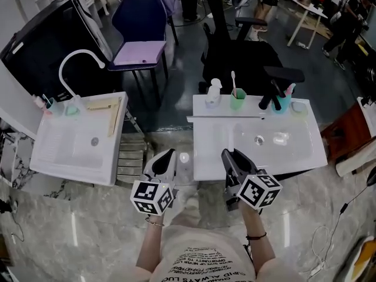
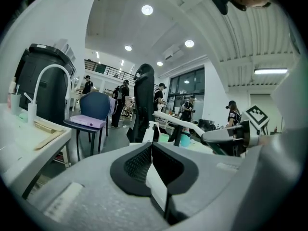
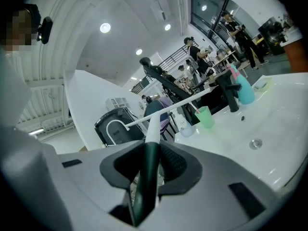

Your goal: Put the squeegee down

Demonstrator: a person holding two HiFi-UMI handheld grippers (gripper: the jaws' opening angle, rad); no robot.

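The squeegee [image 1: 226, 117] has a long thin blade bar lying crosswise over the back of the right white sink [image 1: 294, 151]. Its pale handle runs back to my right gripper [image 1: 230, 153]. In the right gripper view the dark green and white handle [image 3: 153, 129] stands between the pads of the right gripper [image 3: 150, 150], which is shut on it. My left gripper [image 1: 167, 154] hangs over the gap between the two sinks. Its pads meet at the tip with nothing between them [image 2: 152, 146]. The left gripper view also shows the squeegee bar [image 2: 178, 121] to the right.
On the right sink's back ledge stand a soap bottle [image 1: 212, 93], a green cup [image 1: 237, 98], a black faucet [image 1: 273, 96] and a teal bottle [image 1: 283, 101]. The left sink [image 1: 59, 157] has a white faucet [image 1: 73, 63]. A blue chair [image 1: 141, 34] and a black office chair [image 1: 241, 46] stand behind.
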